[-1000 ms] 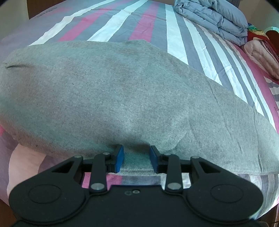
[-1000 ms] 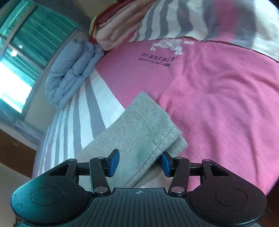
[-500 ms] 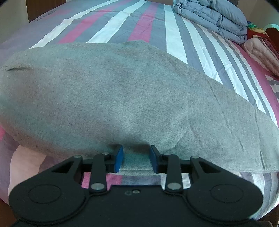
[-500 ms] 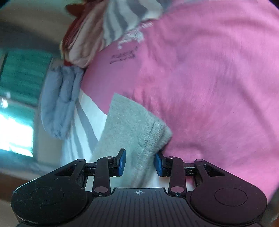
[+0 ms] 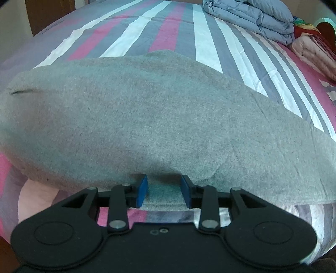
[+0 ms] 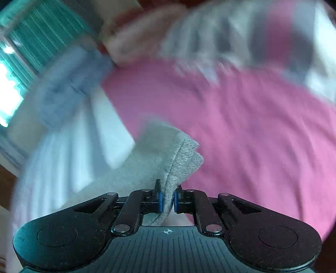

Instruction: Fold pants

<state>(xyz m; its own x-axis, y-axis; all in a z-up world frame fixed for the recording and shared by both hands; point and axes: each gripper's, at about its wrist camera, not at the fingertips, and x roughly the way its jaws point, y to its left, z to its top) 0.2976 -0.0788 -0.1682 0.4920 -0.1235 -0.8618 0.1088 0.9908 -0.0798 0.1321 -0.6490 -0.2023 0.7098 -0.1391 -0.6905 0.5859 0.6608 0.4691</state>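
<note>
The grey pants (image 5: 159,117) lie spread across the striped bedsheet (image 5: 163,35). The left wrist view shows their broad body, with the near hem between the blue pads (image 5: 143,190) of the left gripper (image 5: 164,191), whose jaws stand narrow and grip that fabric. Only the right wrist view shows the leg end (image 6: 174,159), over the sheet's pink part; the right gripper (image 6: 167,201) has just been closing and now pinches it. The folded grey-blue duvet (image 5: 252,16) appears in both views, the window blinds (image 6: 42,37) in the right alone. That view is blurred; no writing can be read.
</note>
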